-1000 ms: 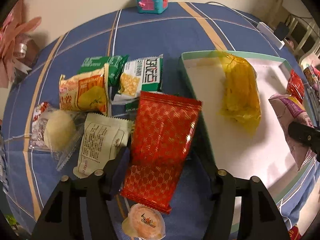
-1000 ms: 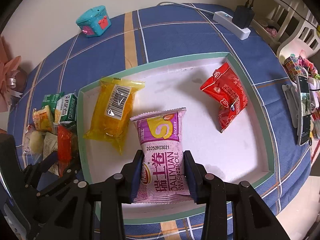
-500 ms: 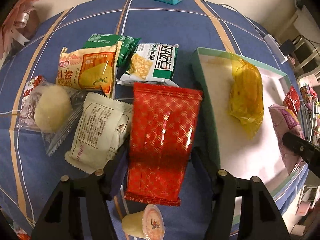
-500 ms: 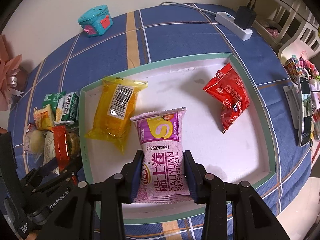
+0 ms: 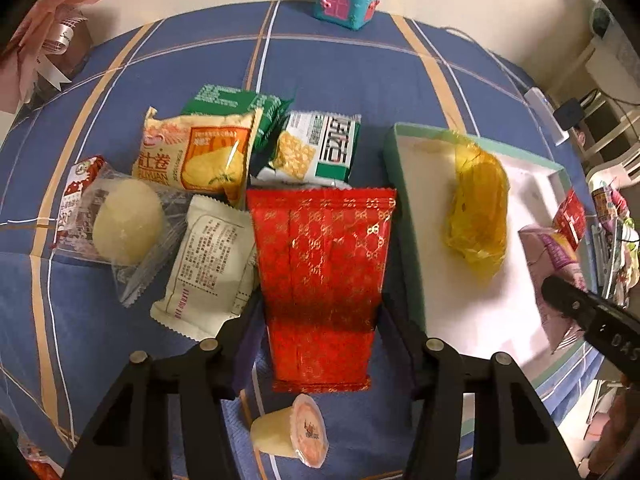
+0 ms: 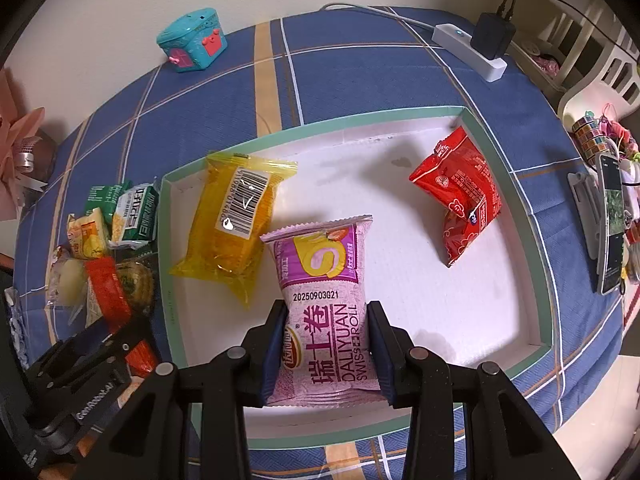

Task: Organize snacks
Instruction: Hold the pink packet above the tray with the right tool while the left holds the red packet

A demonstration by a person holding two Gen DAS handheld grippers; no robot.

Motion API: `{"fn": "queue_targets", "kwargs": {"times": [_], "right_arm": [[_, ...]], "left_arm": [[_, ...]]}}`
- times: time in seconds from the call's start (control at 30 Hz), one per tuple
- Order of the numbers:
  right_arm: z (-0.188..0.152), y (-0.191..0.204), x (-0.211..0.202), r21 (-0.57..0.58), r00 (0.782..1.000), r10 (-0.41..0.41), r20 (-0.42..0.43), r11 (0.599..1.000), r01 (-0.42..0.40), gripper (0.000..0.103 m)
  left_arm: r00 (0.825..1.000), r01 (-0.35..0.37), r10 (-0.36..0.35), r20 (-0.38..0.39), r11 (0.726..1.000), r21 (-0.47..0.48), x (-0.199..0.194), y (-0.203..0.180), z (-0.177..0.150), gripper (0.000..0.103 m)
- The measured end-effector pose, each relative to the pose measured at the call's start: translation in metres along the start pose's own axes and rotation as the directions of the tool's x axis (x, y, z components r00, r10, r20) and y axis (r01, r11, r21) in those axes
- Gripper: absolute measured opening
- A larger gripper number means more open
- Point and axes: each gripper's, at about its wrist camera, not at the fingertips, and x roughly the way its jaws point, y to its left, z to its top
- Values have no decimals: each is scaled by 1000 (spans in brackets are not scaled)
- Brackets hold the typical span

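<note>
A long red-and-gold snack packet (image 5: 320,280) lies lengthways between the fingers of my left gripper (image 5: 320,304). The jaws are closing, and the pads touch both of its long edges. In the right wrist view the same packet (image 6: 106,292) looks bowed. My right gripper (image 6: 327,312) is shut on a pink Swiss-roll packet (image 6: 324,320) over the near part of the white tray with a green rim (image 6: 320,126). A yellow packet (image 6: 236,220) and a small red packet (image 6: 460,192) lie in the tray.
Left of the tray sit a round pale cake in clear wrap (image 5: 124,224), a white packet (image 5: 208,268), an orange roll packet (image 5: 196,156) and a green-white packet (image 5: 320,148). A jelly cup (image 5: 296,428) lies near me. A teal toy house (image 6: 192,40), power strip (image 6: 468,48) and phone (image 6: 612,224) ring the table.
The left gripper rolled and shifted, so the red packet now lies straight between its fingers, and the fingers have drawn in against it. The right gripper and the pink packet have not moved.
</note>
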Motion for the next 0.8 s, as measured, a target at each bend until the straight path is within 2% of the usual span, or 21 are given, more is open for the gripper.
{"fn": "queue_targets", "kwargs": {"times": [0.13, 0.4, 0.67, 0.7, 0.77, 0.8], "right_arm": [[0, 0, 0, 0, 1000, 1, -1, 1000, -1, 42], [1, 1, 1, -1, 1000, 5, -5, 1000, -5, 42], [1, 0, 3, -4, 1000, 10, -12, 1000, -10, 42], [1, 0, 4, -4, 1000, 11, -12, 1000, -11, 42], [1, 0, 4, -5, 1000, 12, -16, 1000, -12, 42], [1, 0, 4, -5, 1000, 13, -16, 1000, -13, 42]], "left_arm": [[1000, 1, -1, -4, 1000, -1, -9, 5, -3, 58], [996, -38, 40, -86, 999, 25, 13, 3, -13, 61], [993, -67, 72, -95, 996, 56, 6, -3, -21, 58], [994, -65, 69, -89, 997, 52, 4, -3, -21, 57], [995, -66, 68, -73, 997, 33, -2, -1, -22, 46], [996, -60, 62, -63, 998, 22, -6, 1, -21, 45]]}}
